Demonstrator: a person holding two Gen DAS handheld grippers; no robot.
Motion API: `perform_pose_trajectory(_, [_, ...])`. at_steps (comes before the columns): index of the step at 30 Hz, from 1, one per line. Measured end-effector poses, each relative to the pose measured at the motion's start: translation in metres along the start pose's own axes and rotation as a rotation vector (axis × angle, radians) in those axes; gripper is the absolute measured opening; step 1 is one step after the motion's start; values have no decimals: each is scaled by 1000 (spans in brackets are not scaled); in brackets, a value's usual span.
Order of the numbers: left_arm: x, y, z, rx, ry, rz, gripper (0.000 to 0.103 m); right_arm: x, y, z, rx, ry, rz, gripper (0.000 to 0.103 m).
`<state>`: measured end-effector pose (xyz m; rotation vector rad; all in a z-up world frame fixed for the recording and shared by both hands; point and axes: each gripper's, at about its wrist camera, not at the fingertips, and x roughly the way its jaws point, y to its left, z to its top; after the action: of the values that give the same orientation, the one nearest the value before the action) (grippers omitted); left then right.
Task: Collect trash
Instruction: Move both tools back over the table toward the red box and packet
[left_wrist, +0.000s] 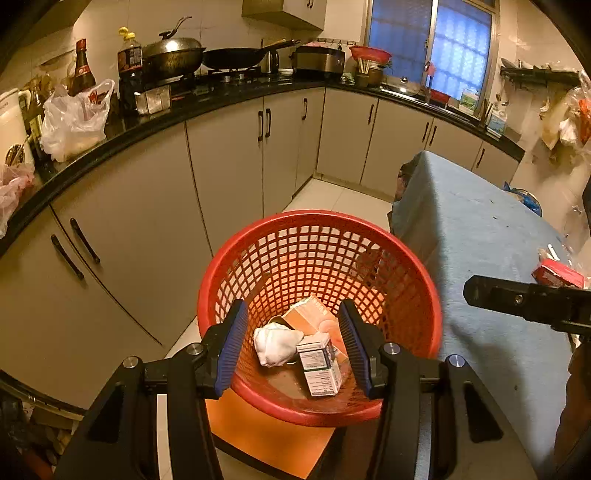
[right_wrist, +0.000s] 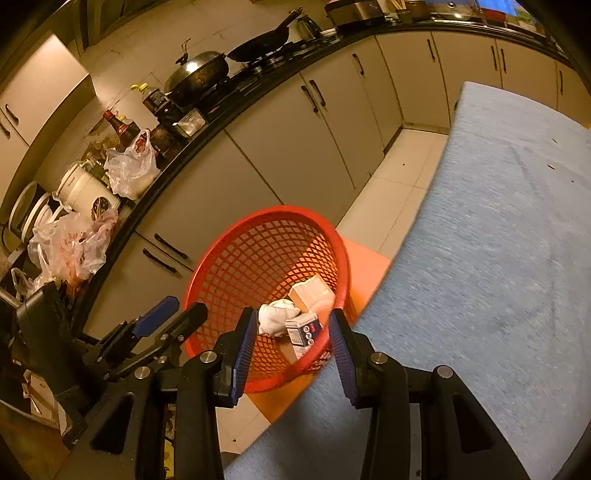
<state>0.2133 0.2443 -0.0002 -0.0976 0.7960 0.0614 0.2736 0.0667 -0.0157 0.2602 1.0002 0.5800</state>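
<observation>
Already the red basket (left_wrist: 430, 295), beside the counter's (left_wrist: 480, 236) edge, holds a crumpled tissue (left_wrist: 275, 345) and two cartons (left_wrist: 319, 365). Both grippers, left (left_wrist: 293, 345) and right (right_wrist: 291, 349), hover half-open, empty. One red packet (left_wrist: 557, 274) remains near the counter's edge: probably light, crushable, best pinched across its flat faces.

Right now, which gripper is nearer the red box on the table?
Right. The right gripper reaches over the blue table beside the red box; the left gripper hangs open over the red basket, off the table's edge.
</observation>
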Motion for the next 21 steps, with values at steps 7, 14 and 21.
perform_pose_trajectory(7, [-24,-16,-10,9,-25,-10,50,-29,-12,-21,0,-26,-30,45])
perform_pose_trajectory(14, [-47,-52,-30,47,-36,-36,50,-69,-41,-54,42,-82,-29,61])
perform_pose_trajectory(21, [-50,-116,-47,136,-2,-106,50,-117,-76,-80,84,-147,-37,61])
